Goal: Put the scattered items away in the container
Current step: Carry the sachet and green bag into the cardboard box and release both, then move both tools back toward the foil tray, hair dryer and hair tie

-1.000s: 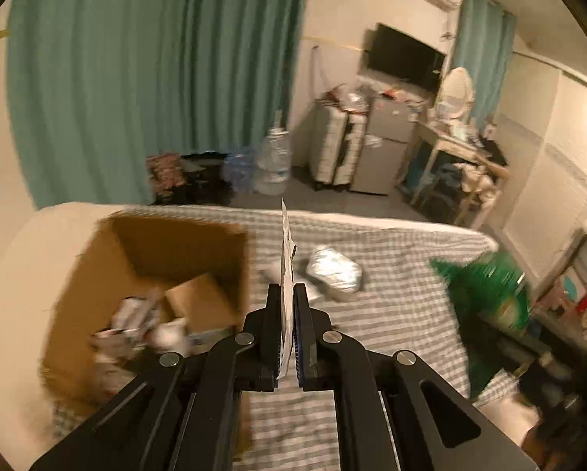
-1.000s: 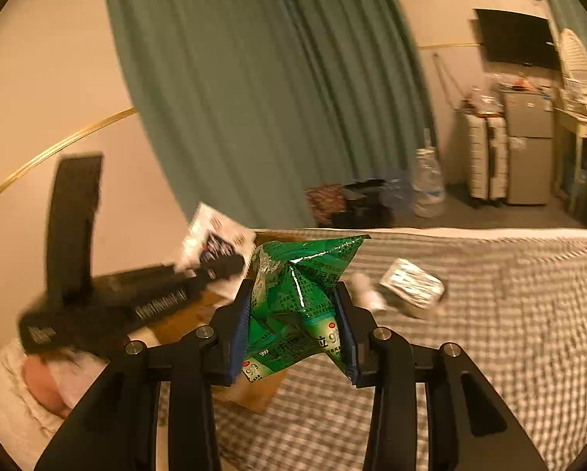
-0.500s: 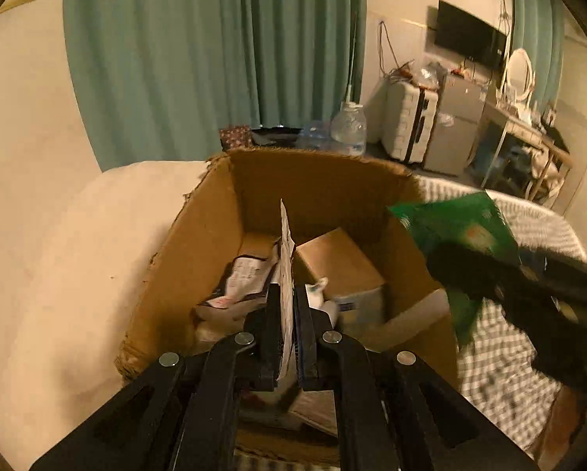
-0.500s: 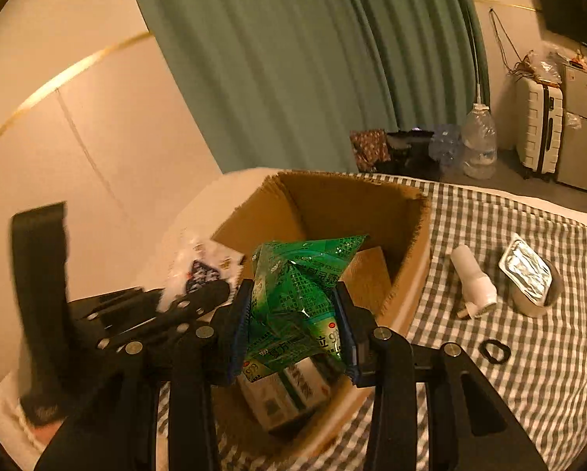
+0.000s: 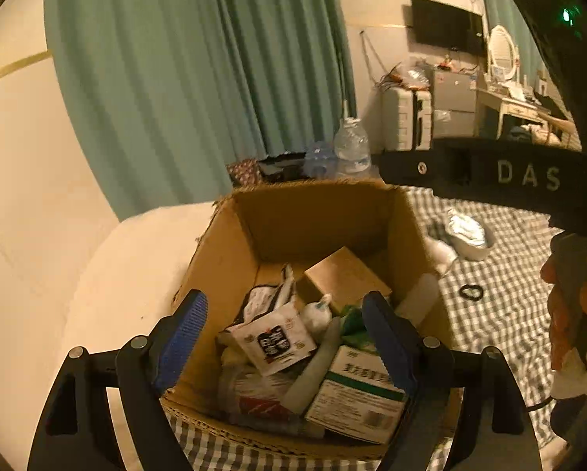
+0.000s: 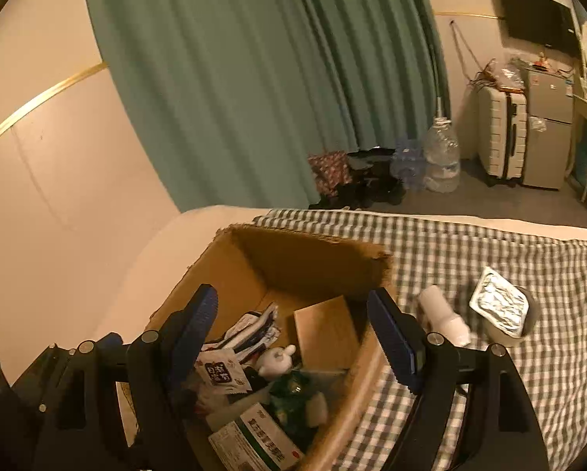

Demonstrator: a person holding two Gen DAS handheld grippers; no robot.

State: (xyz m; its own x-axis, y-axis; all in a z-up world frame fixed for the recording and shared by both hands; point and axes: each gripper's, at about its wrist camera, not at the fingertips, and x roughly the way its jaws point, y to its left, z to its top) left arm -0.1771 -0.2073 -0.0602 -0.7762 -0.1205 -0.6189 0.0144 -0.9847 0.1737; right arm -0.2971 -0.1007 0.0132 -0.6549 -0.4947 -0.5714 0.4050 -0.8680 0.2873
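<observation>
An open cardboard box (image 5: 223,259) (image 6: 199,274) sits on a checked bedspread and holds several items. My left gripper (image 5: 283,339) is open and empty above the box; a white sachet with a black label (image 5: 272,339) lies on the pile below it. My right gripper (image 6: 293,337) is open and empty above the same box; the green snack bag (image 6: 293,398) lies inside beside a green and white medicine carton (image 6: 258,439). A foil-lidded cup (image 6: 501,308), a white tube (image 6: 444,316) and a small black ring (image 5: 471,292) lie on the bedspread right of the box.
A brown inner carton (image 5: 344,278) stands in the box. The right gripper's body (image 5: 489,180) crosses the left wrist view at upper right. Beyond the bed are green curtains (image 6: 254,78), water bottles (image 6: 442,149), a suitcase (image 6: 501,133) and a small fridge (image 6: 548,129).
Both grippers have opened over the box. The white sachet has dropped from the left one and the green bag from the right one; both now lie inside the box.
</observation>
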